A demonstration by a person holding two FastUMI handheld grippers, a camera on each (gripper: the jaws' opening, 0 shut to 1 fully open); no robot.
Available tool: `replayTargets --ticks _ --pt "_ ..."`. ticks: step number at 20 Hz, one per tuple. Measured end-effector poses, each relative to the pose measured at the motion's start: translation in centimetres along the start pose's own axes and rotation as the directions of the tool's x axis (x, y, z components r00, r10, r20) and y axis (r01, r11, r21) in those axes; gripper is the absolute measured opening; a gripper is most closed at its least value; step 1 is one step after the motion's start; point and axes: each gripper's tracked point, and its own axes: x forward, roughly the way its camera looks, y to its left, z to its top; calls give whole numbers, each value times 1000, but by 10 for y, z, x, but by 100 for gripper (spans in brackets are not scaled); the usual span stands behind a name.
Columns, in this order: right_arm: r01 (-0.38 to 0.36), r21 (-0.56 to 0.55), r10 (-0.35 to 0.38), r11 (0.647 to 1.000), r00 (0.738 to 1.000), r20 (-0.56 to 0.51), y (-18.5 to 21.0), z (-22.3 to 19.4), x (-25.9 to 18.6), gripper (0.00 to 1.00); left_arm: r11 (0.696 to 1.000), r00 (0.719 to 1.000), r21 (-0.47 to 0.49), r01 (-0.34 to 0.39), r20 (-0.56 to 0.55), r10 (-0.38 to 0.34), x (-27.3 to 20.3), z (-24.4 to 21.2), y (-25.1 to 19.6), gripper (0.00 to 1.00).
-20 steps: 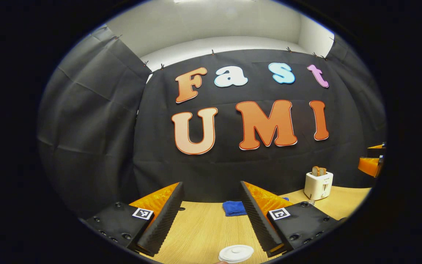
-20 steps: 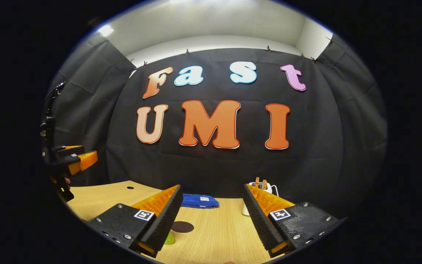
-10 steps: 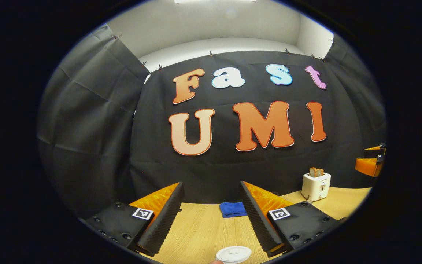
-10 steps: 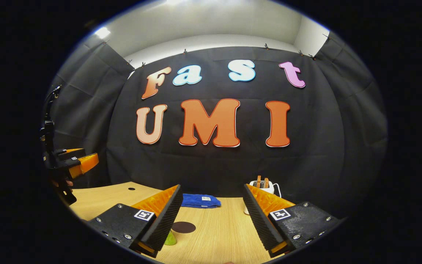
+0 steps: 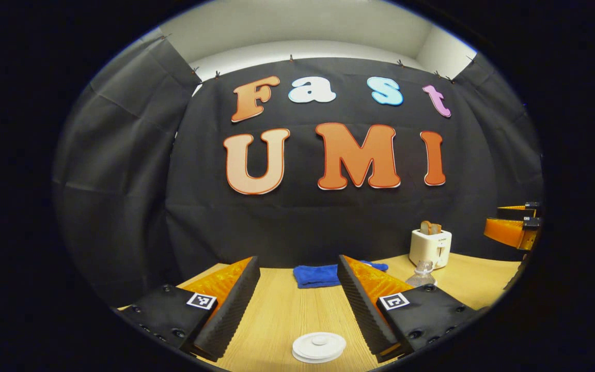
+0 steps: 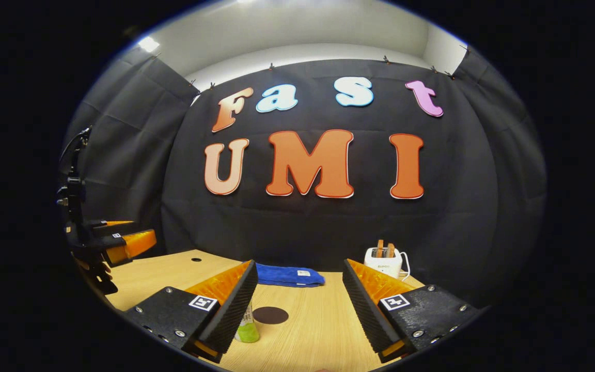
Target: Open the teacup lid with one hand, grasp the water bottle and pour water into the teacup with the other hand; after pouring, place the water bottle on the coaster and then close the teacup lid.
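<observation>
A: Two grippers are in the air, both with fingers spread wide and holding nothing. In the left gripper view the left gripper [image 5: 297,305] has tipped down a little compared with a second ago, so the white teacup lid [image 5: 319,347] now lies further up between its fingers, and the top of the water bottle [image 5: 421,274] has come into sight behind its right finger.

B: So I judge the lid grasp is starting, nothing is opened yet. And further right?

A: In the right gripper view the right gripper [image 6: 297,305] has also dipped. The water bottle's green label [image 6: 247,330] now shows just behind its left finger, with the dark coaster [image 6: 270,314] beside it on the bench [image 6: 318,330].

B: Any obstacles?

A: A blue cloth [image 6: 288,275] and a white toaster [image 6: 383,262] stand at the back, well apart. The path looks free.
</observation>
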Motion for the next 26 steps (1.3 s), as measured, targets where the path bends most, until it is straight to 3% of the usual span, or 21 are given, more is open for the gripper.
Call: replayTargets --ticks 7,14,15,19,21,23,26 --pt "-55 10 55 998 998 -40 21 -25 3 99 996 989 -17 84 -124 -85 -1 -64 -16 99" --pt "-70 13 71 997 995 -76 26 -45 4 99 990 944 17 137 -304 -125 6 -139 -33 91" --pt "-69 14 70 998 994 -79 25 -48 4 99 990 937 22 139 -326 -125 5 -146 -33 84" --pt "-63 22 64 998 993 -96 21 -55 5 99 988 920 32 151 -369 -129 10 -164 -37 75" --pt "-62 25 64 998 993 -102 20 -58 6 99 988 912 30 151 -390 -127 9 -170 -36 76" --pt "-60 27 63 998 992 -106 19 -61 5 99 991 914 31 134 -390 -111 10 -169 -33 49" --pt "-62 29 65 998 991 -116 19 -65 9 99 993 920 30 115 -379 -95 18 -169 -29 51"
